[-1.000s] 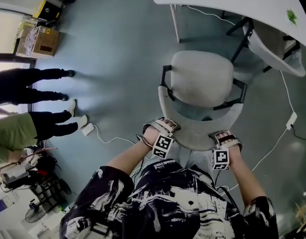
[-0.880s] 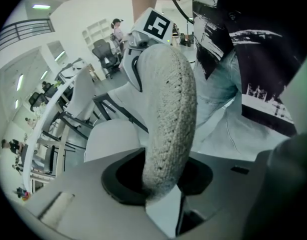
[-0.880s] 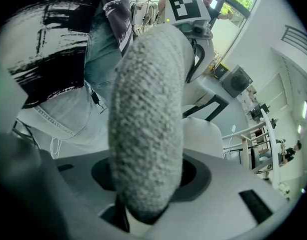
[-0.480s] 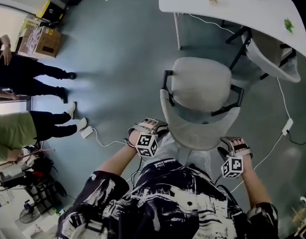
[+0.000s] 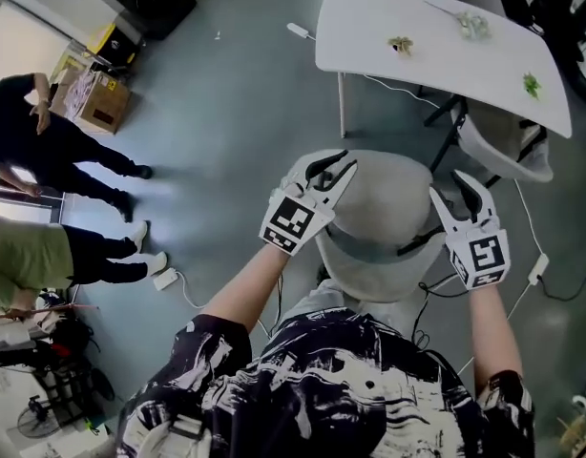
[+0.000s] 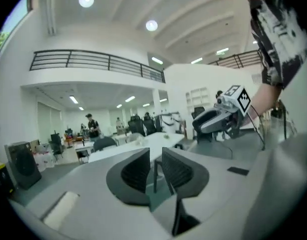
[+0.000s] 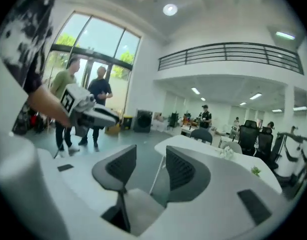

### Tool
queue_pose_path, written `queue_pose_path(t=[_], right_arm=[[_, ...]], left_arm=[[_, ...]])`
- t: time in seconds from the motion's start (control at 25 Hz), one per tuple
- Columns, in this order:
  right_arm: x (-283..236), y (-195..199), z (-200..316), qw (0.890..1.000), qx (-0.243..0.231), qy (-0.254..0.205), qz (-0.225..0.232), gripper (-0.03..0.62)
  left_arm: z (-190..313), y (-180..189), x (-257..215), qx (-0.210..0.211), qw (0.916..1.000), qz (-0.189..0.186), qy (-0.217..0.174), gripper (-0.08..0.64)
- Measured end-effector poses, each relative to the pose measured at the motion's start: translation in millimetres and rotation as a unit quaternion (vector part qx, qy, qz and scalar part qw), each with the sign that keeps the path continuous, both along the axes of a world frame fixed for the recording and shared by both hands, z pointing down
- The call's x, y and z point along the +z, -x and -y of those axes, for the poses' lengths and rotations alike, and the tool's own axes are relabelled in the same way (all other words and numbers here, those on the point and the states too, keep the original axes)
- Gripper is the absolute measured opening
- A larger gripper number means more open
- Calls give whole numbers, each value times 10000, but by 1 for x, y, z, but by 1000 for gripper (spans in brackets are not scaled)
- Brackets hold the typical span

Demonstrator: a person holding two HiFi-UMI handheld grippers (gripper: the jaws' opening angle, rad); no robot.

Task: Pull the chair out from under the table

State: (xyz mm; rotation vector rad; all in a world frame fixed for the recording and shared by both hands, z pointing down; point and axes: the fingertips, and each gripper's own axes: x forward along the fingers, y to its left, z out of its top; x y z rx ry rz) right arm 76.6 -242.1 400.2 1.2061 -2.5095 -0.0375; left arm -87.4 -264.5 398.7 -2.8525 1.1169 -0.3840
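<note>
Off to the left, two bystanders (image 5: 54,146) stand on the grey floor beside a cardboard box (image 5: 102,103), and a white cable (image 5: 212,273) trails from a plug block (image 5: 164,278) towards the person's feet. Ahead is the white table (image 5: 446,65) with a few green sprigs (image 5: 402,44) on top. A second grey chair (image 5: 503,151) is tucked under its right end, just beyond the first chair's right arm.

The grey chair (image 5: 384,213) stands clear of the table, between it and the person, with its curved back nearest the person. The left gripper (image 5: 331,170) is held over the chair's left edge and the right gripper (image 5: 457,191) over its right edge, both apart from it and pointing out across the room.

The left gripper's fingers (image 6: 136,171) have just been closing and now stand a narrow gap apart, gripping nothing, with only a far-off table leg showing through the gap. The right gripper's fingers (image 7: 181,171) have also just been closing, but stand wider, and nothing is between them either.
</note>
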Motion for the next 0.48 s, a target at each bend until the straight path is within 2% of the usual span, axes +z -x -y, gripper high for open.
queue_pose_path(t=[0.04, 0.12, 0.2, 0.32, 0.48], right_arm=[[-29, 3, 15, 9989, 157, -122, 432, 176], [-76, 6, 37, 9925, 409, -292, 1111, 114], [-108, 9, 50, 9864, 553, -426, 1491, 53], [-139, 10, 61, 9821, 665, -669, 1627, 31], [-150, 4, 63, 9795, 880, -780, 1637, 13]], left_arm=[[11, -8, -26, -30, 9996, -221, -160, 70], [27, -23, -66, -72, 9977, -583, -337, 58], [36, -36, -94, -80, 9956, -837, -404, 45], [43, -51, -122, -85, 9937, -997, -511, 35], [45, -62, -135, -157, 9942, -925, -534, 12]])
